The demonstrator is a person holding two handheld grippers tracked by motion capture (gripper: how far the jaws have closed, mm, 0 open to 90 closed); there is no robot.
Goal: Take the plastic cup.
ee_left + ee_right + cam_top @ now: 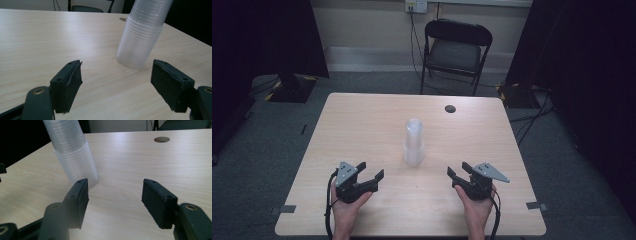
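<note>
Cup stack (413, 142): clear, ribbed, upright, mouth-down on table (362, 130)

A stack of clear plastic cups (413, 143) stands upright near the middle of the light wood table (362, 130), mouths down, the widest rims resting on the tabletop. The cups are translucent and colourless, nested closely so that their rims form a tight band of fine rings around the lower part of the stack (140, 42), while the upper part narrows into a smoother, slimmer column. In the right gripper view the stack (75, 157) shows the same ribbed lower band and tapering top. It stands alone, with bare wood on every side of its base.
</note>
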